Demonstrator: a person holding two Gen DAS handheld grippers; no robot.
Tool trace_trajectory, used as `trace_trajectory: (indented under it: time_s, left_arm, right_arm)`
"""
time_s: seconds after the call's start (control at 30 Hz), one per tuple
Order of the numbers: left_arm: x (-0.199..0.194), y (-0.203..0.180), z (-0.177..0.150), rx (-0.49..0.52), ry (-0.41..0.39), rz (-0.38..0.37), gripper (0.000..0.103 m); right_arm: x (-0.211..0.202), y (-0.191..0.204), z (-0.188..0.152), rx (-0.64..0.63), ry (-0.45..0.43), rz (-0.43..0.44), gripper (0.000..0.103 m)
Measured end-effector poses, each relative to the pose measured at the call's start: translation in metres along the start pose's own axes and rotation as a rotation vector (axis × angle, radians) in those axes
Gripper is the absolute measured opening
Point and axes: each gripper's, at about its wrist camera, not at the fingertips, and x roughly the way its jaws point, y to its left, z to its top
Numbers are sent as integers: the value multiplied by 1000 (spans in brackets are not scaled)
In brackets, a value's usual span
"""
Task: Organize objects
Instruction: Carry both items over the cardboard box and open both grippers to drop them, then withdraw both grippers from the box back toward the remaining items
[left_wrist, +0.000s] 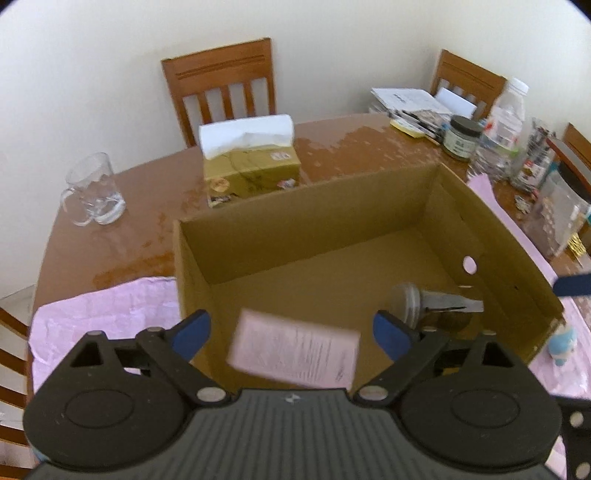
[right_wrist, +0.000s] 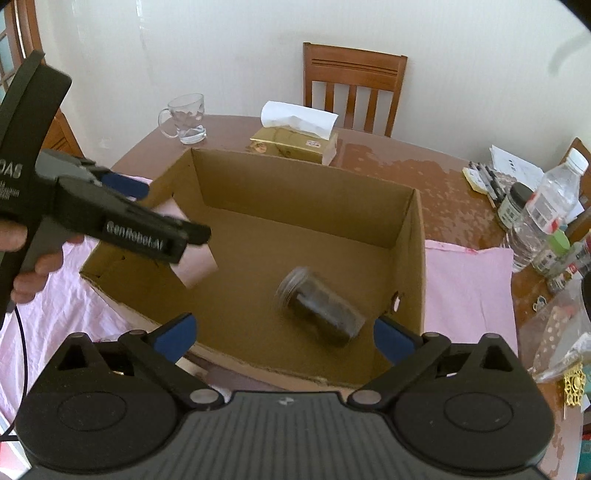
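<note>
Inside the cardboard box (right_wrist: 236, 206): a jar (right_wrist: 321, 310), blurred, lying on its side at the near right, lid toward far left; a pink leaflet (left_wrist: 295, 349) at the near left. Both grippers, left (left_wrist: 291, 332) and right (right_wrist: 284, 334), are held wide, empty, above; the right is judged nearer the jar.

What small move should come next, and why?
Probably lift both open grippers, left and right, back from the box toward items left on the table. Both hold nothing: the pink packet and the jar look blurred, apparently dropping into the box.
</note>
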Motion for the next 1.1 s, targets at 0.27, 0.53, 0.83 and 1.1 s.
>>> trace_trajectory:
  time_s: [0.27,0.53,0.83,1.1]
  left_arm:
    - [-20,-2,-8,5,-21,-2,97]
    - [-47,-6,-30,-5,-25,14,97]
    - [-73,1,-66,-37,-37,13,98]
    - [-87,3,-106,-23,-53,-4,98]
  right_arm:
    - [-10,4,-15,6,-6,-4,103]
    - [-17,12,-31,5,-10,21,103]
    - [-28,27,-55,20,-9,22,103]
    - [-36,45,-89,91,10,1,103]
